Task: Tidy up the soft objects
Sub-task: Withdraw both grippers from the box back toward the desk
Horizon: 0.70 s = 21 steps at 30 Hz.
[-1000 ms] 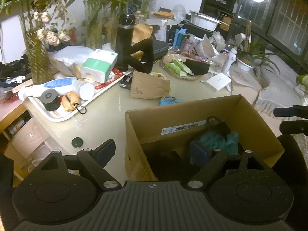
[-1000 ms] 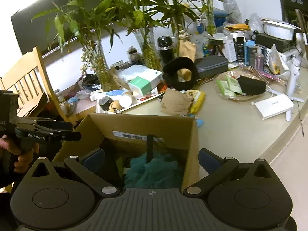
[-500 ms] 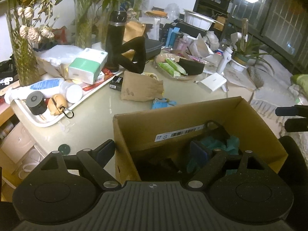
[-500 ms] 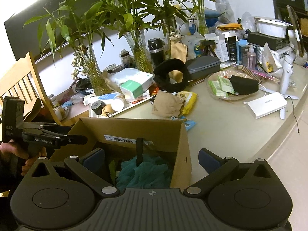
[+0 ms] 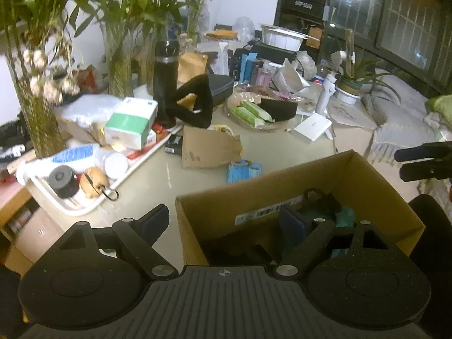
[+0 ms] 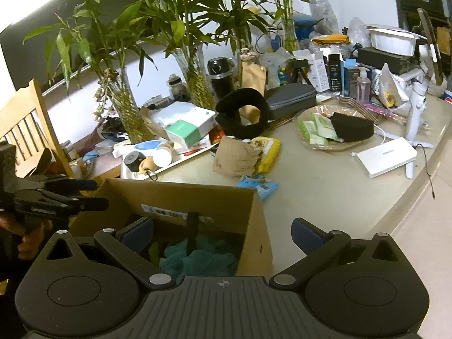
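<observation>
An open cardboard box [image 5: 375, 186] [image 6: 180, 195] stands at the table's near edge. It holds a teal mesh sponge [image 6: 197, 257] [image 5: 343, 219] and dark items. My left gripper [image 5: 226, 220] is open and empty, straddling the box's left wall. My right gripper [image 6: 223, 231] is open and empty, straddling the box's right wall. A black neck pillow [image 5: 195, 104] [image 6: 243, 115] stands upright mid-table. A black soft pouch [image 6: 353, 125] [image 5: 279, 108] lies on a plate.
A white tray [image 5: 82, 209] of bottles sits left. A brown paper bag [image 6: 236, 156], yellow packet [image 6: 269, 149], blue packet [image 6: 257, 185] and white box [image 6: 385, 155] lie on the table. Vases of bamboo [image 6: 197, 84] stand behind. A wooden chair [image 6: 25, 130] is at left.
Both grippers have drifted a little, so the box sits further right in the left view and further left in the right view. Jaws unchanged.
</observation>
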Each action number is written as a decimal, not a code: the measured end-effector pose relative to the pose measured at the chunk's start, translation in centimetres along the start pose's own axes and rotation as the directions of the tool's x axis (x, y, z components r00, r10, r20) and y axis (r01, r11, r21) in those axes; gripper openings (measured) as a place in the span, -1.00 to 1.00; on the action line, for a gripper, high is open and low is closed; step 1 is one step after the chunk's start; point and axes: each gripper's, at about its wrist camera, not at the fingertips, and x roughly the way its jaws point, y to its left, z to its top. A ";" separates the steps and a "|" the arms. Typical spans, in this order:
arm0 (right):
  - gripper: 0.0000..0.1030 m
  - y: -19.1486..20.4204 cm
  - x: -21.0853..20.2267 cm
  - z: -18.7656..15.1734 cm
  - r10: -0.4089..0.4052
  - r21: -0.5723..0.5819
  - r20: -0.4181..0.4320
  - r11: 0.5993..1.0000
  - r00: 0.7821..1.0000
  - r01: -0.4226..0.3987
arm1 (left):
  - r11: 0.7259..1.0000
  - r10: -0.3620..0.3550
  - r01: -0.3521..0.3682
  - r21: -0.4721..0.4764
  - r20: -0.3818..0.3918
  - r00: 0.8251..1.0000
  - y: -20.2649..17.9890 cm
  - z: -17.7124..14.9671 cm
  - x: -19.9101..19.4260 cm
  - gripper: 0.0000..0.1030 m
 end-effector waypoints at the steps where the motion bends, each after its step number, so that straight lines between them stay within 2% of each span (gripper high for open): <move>1: 1.00 -0.1 0.1 0.1 -0.003 -0.001 -0.002 1.000 1.000 0.003 | 1.000 -0.002 0.002 0.006 0.003 1.000 0.0 0.2 -0.1 0.66; 9: 1.00 -1.5 1.1 1.5 -0.036 -0.021 -0.022 0.999 0.999 0.036 | 0.999 -0.026 0.026 0.022 0.021 0.999 0.6 1.6 -0.4 0.66; 21: 1.00 -3.7 3.4 3.5 -0.077 -0.029 -0.022 0.997 0.997 0.077 | 0.997 -0.033 0.032 0.067 0.005 0.999 1.6 4.2 1.3 0.66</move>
